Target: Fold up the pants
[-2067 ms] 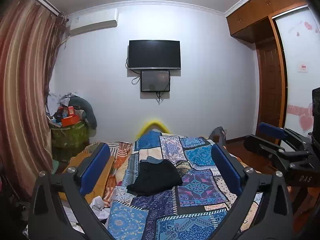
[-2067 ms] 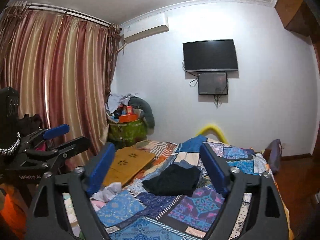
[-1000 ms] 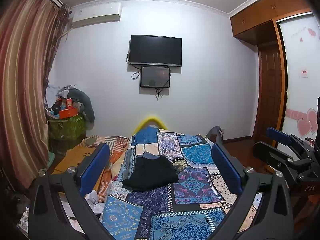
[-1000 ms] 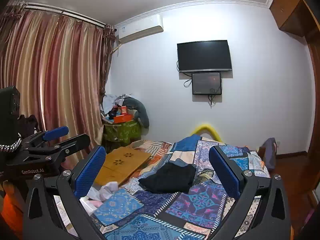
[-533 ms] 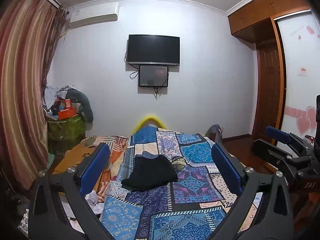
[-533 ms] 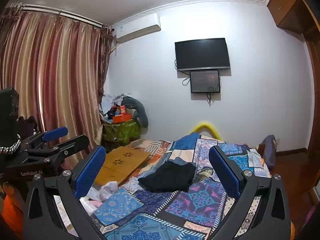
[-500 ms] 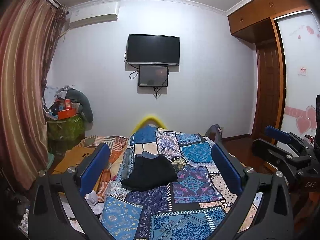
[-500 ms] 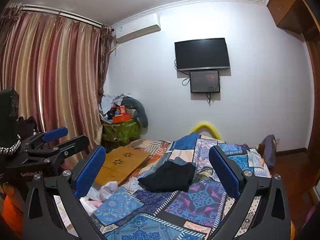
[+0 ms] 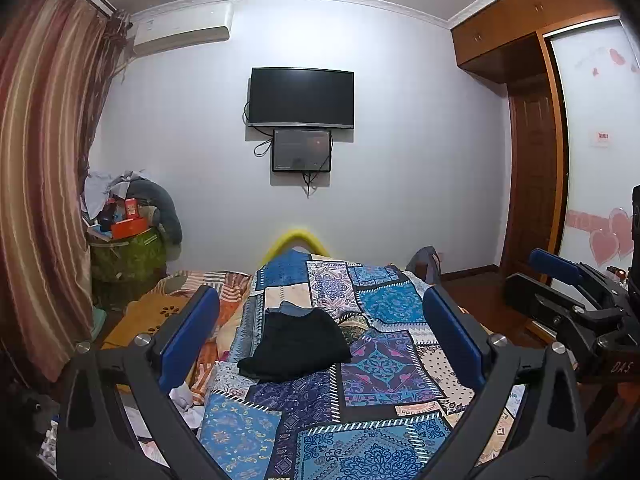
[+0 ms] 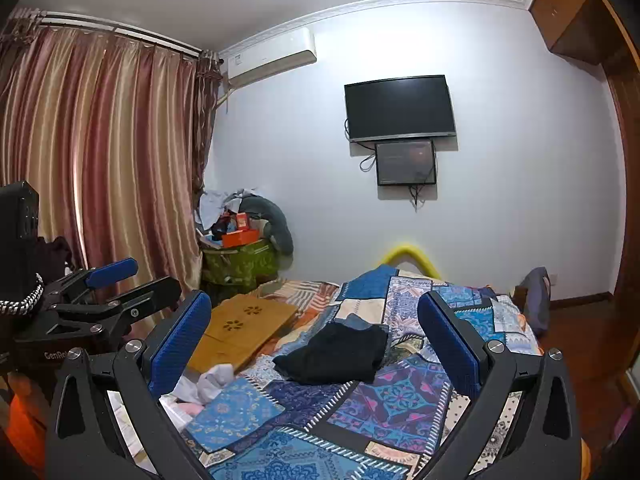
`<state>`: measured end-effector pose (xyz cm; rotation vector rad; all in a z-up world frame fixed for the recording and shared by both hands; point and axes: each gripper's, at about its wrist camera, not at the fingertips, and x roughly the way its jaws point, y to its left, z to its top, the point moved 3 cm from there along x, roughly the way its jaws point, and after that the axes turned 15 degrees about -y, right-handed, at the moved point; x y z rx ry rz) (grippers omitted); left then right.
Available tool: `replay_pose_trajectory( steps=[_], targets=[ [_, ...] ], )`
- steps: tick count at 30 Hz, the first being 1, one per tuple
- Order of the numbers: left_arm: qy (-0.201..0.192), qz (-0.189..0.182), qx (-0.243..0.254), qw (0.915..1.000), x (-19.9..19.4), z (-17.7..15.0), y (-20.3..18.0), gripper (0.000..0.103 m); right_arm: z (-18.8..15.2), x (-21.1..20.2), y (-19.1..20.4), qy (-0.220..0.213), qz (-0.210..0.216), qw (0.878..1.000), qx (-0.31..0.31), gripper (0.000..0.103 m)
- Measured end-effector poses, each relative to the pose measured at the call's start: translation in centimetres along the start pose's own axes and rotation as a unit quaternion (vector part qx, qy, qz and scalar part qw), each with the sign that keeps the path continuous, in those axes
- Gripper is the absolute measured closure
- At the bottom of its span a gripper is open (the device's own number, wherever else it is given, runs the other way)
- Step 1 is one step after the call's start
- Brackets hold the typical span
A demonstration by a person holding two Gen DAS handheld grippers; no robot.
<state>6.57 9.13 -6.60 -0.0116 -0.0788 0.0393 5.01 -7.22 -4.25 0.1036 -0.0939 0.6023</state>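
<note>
We held the left tool (image 9: 318,326) and right tool (image 10: 314,326) spread and empty, well back from the bed (image 9: 376,364); the black pants (image 9: 296,344) lay at centre frame in a compact bundle; folding looked largely done.

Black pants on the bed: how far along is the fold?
Done: the black pants lie as a compact bundle on the patchwork quilt. In hand: nothing; left gripper and right gripper are open, short of them. Left: can't tell if more folds remain.
</note>
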Motion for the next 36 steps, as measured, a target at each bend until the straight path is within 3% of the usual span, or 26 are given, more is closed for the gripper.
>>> replay_pose_trajectory(
  steps=[36],
  targets=[
    [0.01,-0.019,0.003,0.9998,0.22,-0.16,-0.56,0.0,0.09,0.0,-0.31,0.005,-0.007,1.0,0.008,0.0]
  ],
)
